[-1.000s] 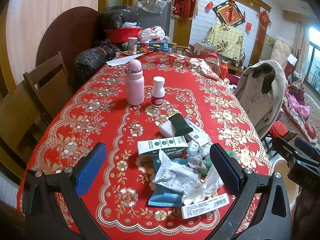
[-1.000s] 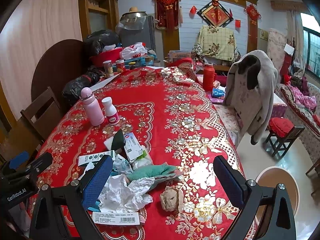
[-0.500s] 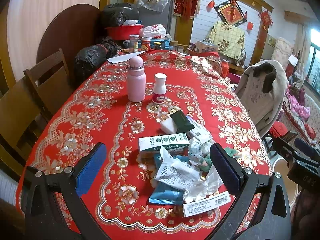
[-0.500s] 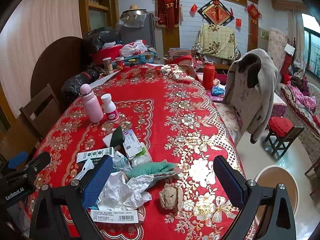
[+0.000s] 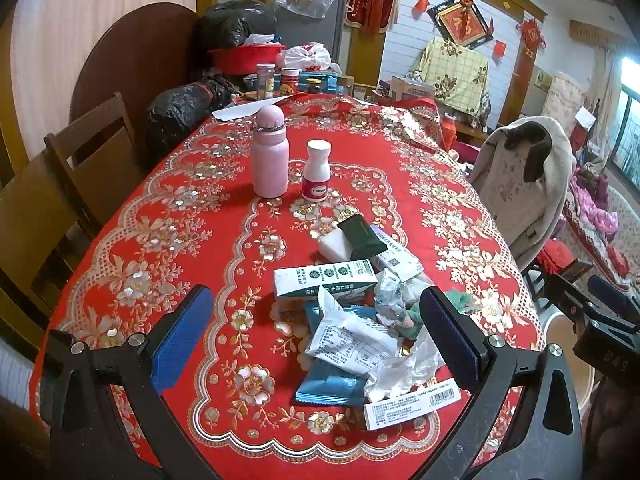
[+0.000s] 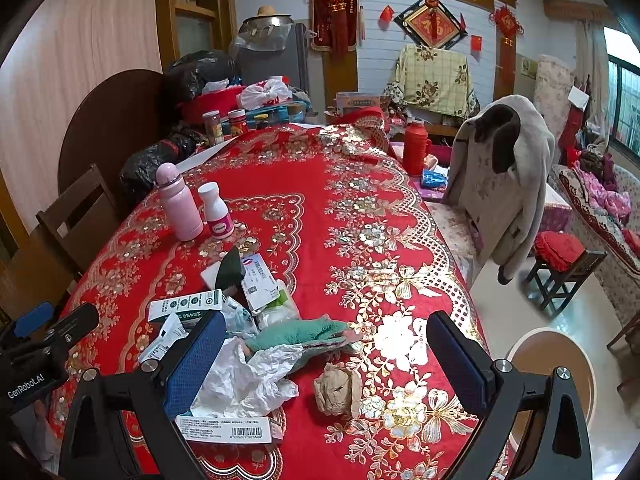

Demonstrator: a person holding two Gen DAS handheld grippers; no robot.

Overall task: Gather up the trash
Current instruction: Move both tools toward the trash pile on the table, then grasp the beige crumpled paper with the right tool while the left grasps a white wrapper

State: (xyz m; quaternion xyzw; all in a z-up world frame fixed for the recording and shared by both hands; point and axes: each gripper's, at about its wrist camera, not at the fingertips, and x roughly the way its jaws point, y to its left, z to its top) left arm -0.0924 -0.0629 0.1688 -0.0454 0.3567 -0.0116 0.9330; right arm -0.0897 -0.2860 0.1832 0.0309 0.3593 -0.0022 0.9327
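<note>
A heap of trash lies near the front of the red flowered tablecloth [image 5: 168,240]: a white and green carton [image 5: 324,278], a white printed wrapper [image 5: 352,340], a teal packet [image 5: 330,388], crumpled clear plastic [image 6: 244,380], a barcode box [image 5: 412,406], a dark green sachet [image 5: 360,236], a green cloth [image 6: 296,334] and a brown paper ball [image 6: 336,390]. My left gripper [image 5: 316,340] hangs open above the wrappers. My right gripper [image 6: 324,364] is open too, straddling the plastic and the paper ball. Neither holds anything.
A pink flask [image 5: 270,152] and a white pill bottle [image 5: 317,170] stand mid-table. Jars, a red basin and black bags crowd the far end. Wooden chairs [image 5: 84,152] line the left; a chair with a beige coat [image 6: 504,176] stands right. A round tan bin [image 6: 548,364] sits on the floor.
Both grippers have crept a little forward and lower toward the trash heap, which looms slightly larger. Nothing on the table has moved, and both stay open.
</note>
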